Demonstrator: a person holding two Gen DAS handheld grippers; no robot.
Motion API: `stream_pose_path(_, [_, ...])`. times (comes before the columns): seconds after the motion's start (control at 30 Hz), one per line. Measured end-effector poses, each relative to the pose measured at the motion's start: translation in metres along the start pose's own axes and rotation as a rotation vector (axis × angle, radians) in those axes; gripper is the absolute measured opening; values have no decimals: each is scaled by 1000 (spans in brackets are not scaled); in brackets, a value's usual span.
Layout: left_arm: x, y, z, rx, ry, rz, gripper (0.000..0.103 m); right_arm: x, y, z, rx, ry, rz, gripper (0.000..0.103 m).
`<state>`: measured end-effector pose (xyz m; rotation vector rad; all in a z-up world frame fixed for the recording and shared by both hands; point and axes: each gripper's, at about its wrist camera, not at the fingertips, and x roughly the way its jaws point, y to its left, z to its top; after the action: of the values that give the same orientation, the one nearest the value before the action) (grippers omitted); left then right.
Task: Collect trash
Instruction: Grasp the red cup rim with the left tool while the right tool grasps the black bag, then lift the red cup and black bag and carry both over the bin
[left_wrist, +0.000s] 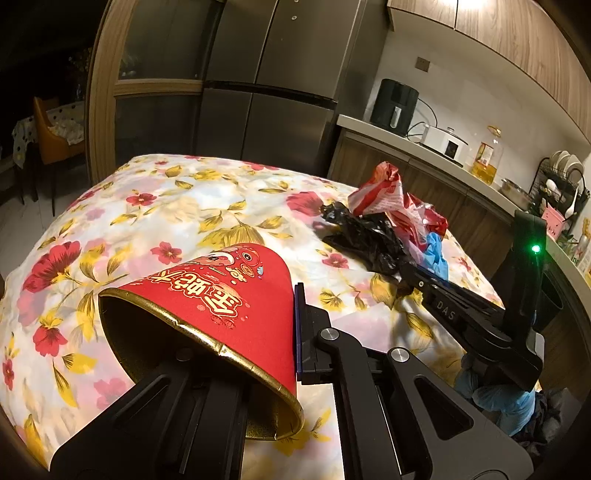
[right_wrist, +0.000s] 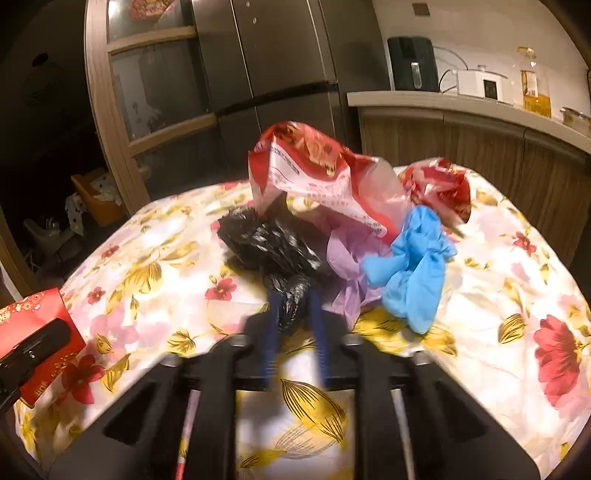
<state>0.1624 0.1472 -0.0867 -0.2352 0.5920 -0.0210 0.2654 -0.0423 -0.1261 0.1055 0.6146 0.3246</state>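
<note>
Right wrist view: the right gripper (right_wrist: 293, 295) pinches one black bag (right_wrist: 269, 240), beside two red wrappers (right_wrist: 314, 173), one blue glove (right_wrist: 410, 266) and purple paper (right_wrist: 347, 258), far right on the table (right_wrist: 155, 266). The left gripper (left_wrist: 258, 354) clamps the rim of one red paper cup (left_wrist: 221, 291), near left.

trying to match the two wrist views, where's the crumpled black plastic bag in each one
Left wrist view: the crumpled black plastic bag lies right of centre on the floral tablecloth, at the tip of the right gripper.
Right wrist view: it sits at centre, its near end pinched in that gripper's jaws.
Shared landmark: the blue rubber glove, just right of the bag in both.
</note>
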Motion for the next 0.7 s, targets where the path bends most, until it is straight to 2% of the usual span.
stream_pose_path(0.23, [-4,-7,-1,13,-6,-4,1,-27,9,0,-57,-67,24,4])
stream_pose_path(0.47, [-13,-18,0,25,-23,-16,1,-73,12,0,-74,-132,77,4])
stream_pose_path(0.7, [-25,-41,1,53,-39,-41,1,-122,-3,3,-59,-207,78,4])
